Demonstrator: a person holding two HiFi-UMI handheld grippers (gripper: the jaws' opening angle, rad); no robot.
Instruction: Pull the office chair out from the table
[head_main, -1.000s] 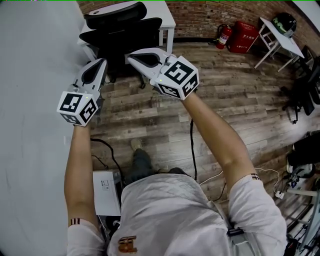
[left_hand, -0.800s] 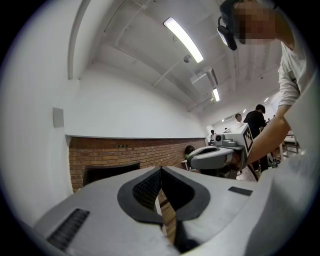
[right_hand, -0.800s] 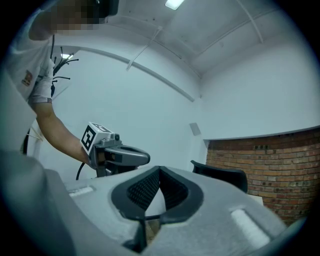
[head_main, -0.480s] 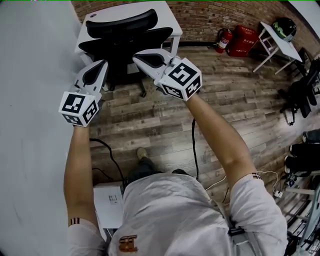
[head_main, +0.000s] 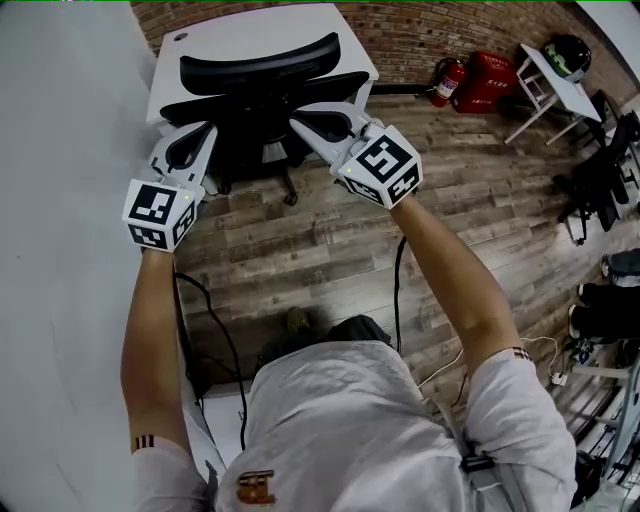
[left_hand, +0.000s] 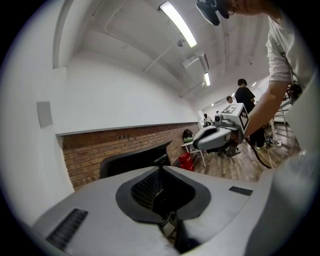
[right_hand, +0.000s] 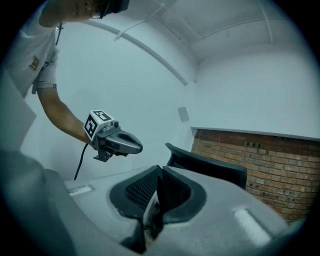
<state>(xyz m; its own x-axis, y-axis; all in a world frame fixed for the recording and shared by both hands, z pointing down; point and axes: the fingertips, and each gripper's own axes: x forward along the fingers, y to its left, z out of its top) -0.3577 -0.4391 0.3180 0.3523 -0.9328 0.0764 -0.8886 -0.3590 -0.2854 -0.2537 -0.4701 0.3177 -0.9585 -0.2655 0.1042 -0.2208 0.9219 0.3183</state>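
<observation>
Vs a second back: both grippers are closer to the office chair (head_main: 262, 95), and more of the white table (head_main: 235, 30) shows. Chair is tucked against that table, by the brick wall. Left gripper (head_main: 206, 130) and right gripper (head_main: 300, 120): jaws closed, nothing between them; can't tell if they touch the chair. Count: one chair, two grippers, one fire extinguisher (head_main: 449, 72), one second table (head_main: 562, 80) at right.

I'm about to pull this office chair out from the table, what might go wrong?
Both the left gripper and right gripper are shut and empty; they may just push the office chair instead of gripping it. Stepping back, a foot or a caster could catch the floor cable.
</observation>
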